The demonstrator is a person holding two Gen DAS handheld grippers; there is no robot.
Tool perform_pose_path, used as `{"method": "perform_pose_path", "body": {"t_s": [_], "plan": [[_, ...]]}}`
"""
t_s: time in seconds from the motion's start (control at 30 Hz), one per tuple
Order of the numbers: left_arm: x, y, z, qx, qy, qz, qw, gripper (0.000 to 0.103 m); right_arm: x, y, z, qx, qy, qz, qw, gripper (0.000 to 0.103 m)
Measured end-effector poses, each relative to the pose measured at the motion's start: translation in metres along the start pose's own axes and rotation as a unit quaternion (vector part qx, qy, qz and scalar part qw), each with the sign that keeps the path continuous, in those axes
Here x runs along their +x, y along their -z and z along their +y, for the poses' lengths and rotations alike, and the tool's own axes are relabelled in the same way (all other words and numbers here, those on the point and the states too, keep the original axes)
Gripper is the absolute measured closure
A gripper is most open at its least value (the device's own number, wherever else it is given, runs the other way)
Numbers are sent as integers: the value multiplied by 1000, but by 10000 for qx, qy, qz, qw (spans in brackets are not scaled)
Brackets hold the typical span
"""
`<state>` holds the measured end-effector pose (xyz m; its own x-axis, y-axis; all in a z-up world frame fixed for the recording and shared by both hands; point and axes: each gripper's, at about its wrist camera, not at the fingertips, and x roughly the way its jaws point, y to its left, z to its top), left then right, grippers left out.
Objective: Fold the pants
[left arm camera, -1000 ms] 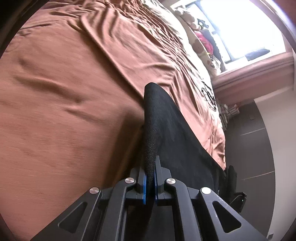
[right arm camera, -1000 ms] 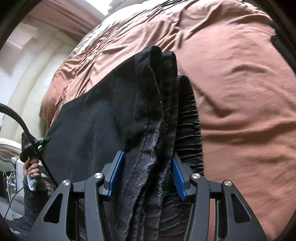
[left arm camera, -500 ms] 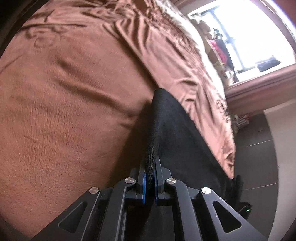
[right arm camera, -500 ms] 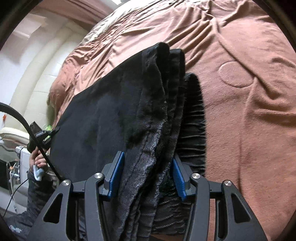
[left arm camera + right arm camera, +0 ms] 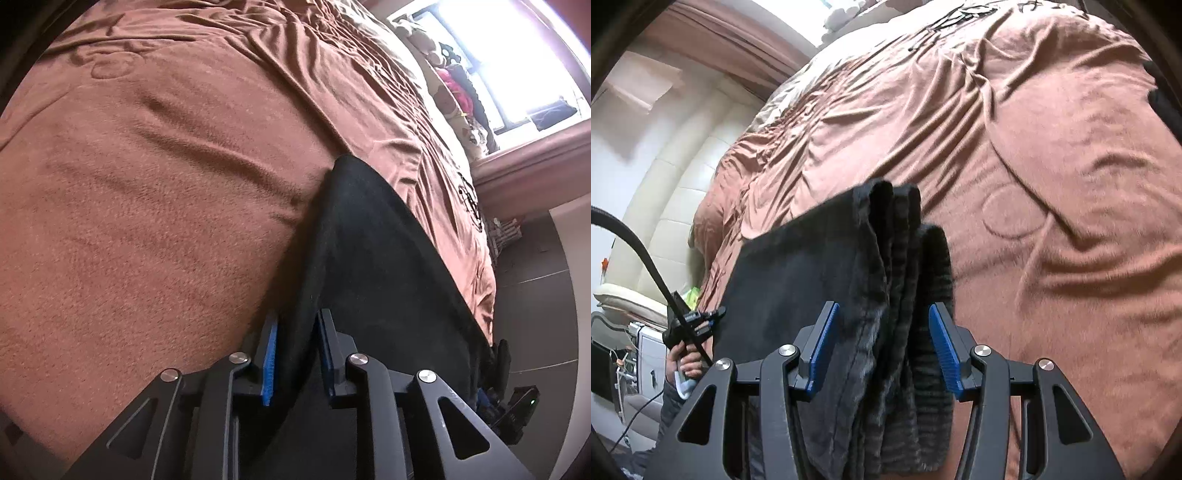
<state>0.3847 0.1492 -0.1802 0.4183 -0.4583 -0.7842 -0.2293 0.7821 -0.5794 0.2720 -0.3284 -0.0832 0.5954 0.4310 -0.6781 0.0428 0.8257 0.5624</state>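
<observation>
The black pants (image 5: 369,258) lay across the brown blanket (image 5: 166,203), the left gripper (image 5: 295,343) opening narrowly around their edge to release it, while the right gripper (image 5: 882,339) clamped the bunched waistband at twelve o'clock.

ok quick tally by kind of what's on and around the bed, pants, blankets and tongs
black pants: 1
brown blanket: 1
tongs: 2, the left tongs opening around a pants edge, the right tongs clamped on the bunched waistband
total: 4
</observation>
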Motion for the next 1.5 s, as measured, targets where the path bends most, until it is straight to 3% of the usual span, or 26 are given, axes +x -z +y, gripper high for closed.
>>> {"method": "perform_pose_path", "body": {"t_s": [0.17,0.23,0.3,0.4,0.83,0.9,0.93,1.0,1.17,1.5], "plan": [[-4,4,3,-16,-40,-4,10000,77,17,-14,4,-85,20,-79,9999,55],[-4,6,5,-26,-81,17,10000,70,27,-15,14,-57,-18,-64,10000,54],[-3,7,6,-34,-114,39,9999,66,33,-21,16,-34,-37,-58,10000,48],[-2,9,8,-59,-124,61,9999,65,39,-31,17,-42,-66,-91,9999,41],[-2,15,11,-150,-126,36,9998,63,75,-54,10,112,-106,37,9999,41],[-2,16,11,-140,-135,33,9998,63,75,-54,13,9,-166,4,9999,66],[-1,16,11,-136,-140,31,9998,63,76,-55,16,-60,-140,60,9999,68],[-1,17,10,-111,-158,23,9998,63,76,-55,19,-120,-32,84,9999,82],[0,20,10,-69,-146,52,9999,63,70,-61,33,-253,135,-30,9996,91],[1,34,3,176,-112,195,9996,63,67,-79,59,-453,327,-111,9984,94]]}}
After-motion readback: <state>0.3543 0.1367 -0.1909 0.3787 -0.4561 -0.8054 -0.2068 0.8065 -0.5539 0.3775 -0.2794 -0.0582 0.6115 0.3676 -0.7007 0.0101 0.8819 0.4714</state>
